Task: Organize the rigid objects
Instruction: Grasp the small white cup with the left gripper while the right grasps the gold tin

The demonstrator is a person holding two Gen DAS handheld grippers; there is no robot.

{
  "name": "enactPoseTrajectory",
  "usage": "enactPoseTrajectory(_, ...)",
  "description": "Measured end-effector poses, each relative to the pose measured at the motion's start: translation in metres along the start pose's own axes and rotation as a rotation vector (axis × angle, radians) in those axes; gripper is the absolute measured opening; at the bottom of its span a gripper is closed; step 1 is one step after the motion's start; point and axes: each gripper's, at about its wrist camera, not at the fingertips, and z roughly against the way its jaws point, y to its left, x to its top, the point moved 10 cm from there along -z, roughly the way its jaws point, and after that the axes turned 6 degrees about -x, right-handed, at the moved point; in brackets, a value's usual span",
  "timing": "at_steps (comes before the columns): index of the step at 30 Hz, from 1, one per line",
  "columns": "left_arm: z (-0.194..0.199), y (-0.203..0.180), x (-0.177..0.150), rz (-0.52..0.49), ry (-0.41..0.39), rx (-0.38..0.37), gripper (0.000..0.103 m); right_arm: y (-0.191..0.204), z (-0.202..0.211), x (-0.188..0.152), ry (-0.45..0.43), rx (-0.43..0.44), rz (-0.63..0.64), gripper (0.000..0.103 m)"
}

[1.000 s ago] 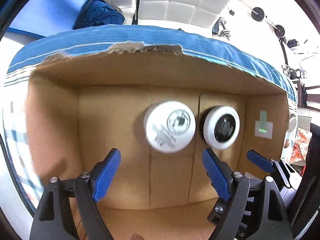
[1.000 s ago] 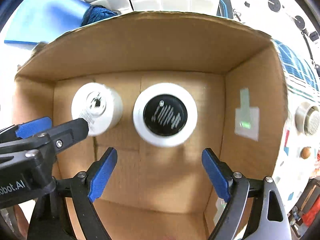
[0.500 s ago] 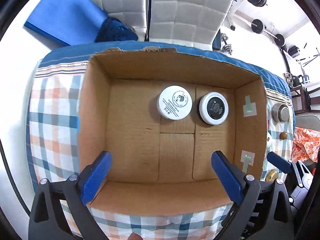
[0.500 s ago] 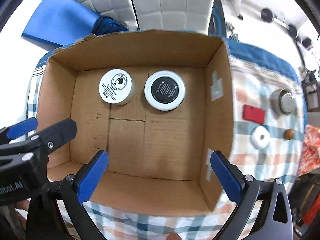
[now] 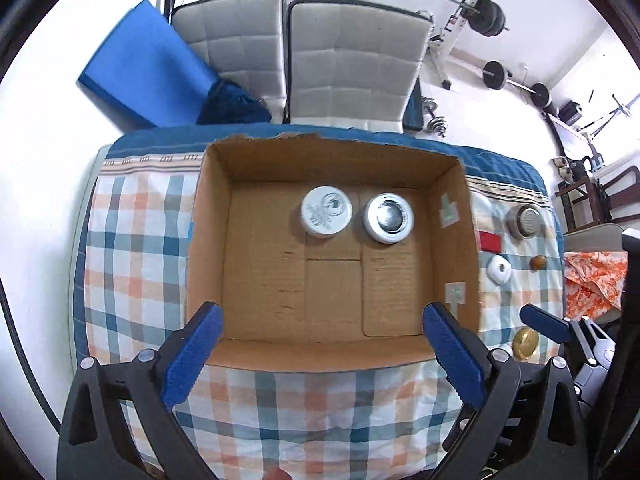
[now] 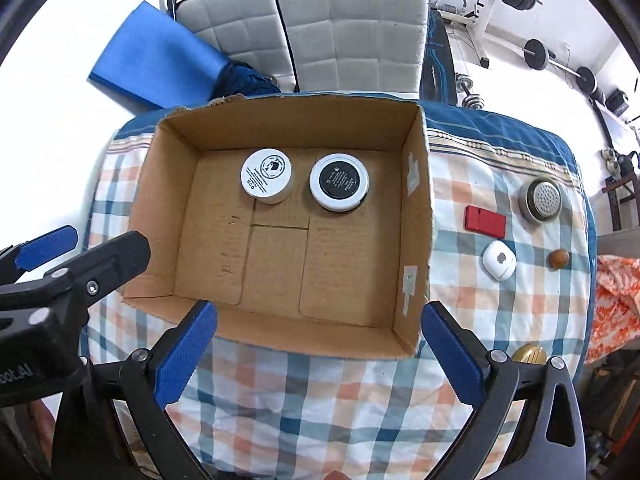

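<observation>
On checked tablecloth (image 6: 328, 412), cardboard box (image 6: 416, 240), gym weights (image 6: 560, 60) behind

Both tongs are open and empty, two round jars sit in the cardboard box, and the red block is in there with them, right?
Not quite. The red block lies on the checked cloth outside the cardboard box, as the right wrist view shows. The rest holds.

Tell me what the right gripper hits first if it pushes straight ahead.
Probably the cardboard box: the open right gripper points at its bare floor, short of the two jars. Depth is unclear in fisheye.
</observation>
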Motion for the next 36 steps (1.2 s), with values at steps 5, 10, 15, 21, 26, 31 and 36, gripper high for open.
enactPoseTrajectory(5, -0.002, -0.057, -0.016, -0.083, 0.004, -0.041, 0.102, -0.056, 0.014, -0.02, 0.006, -0.003, -0.087, 0.103)
enactPoseTrajectory(10, -0.035, -0.132, -0.059, -0.201, 0.069, -0.087, 0.102, -0.156, 0.01, -0.055, 0.044, -0.096, -0.203, 0.103)
enactPoseTrajectory(15, -0.091, -0.203, -0.106, -0.305, 0.179, -0.105, 0.102, -0.253, -0.017, -0.114, 0.135, -0.16, -0.346, 0.103)
enactPoseTrajectory(21, -0.156, -0.255, -0.136, -0.394, 0.254, -0.054, 0.102, -0.313, -0.067, -0.163, 0.198, -0.113, -0.468, 0.103)
enactPoseTrajectory(26, -0.193, -0.262, -0.153, -0.405, 0.304, -0.01, 0.102, -0.33, -0.118, -0.174, 0.235, -0.071, -0.512, 0.097)
enactPoseTrajectory(31, -0.219, -0.259, -0.164, -0.395, 0.339, 0.033, 0.102, -0.332, -0.158, -0.174, 0.259, -0.043, -0.5, 0.089)
enactPoseTrajectory(36, -0.229, -0.263, -0.17, -0.417, 0.35, 0.04, 0.102, -0.335, -0.167, -0.182, 0.271, -0.083, -0.469, 0.068)
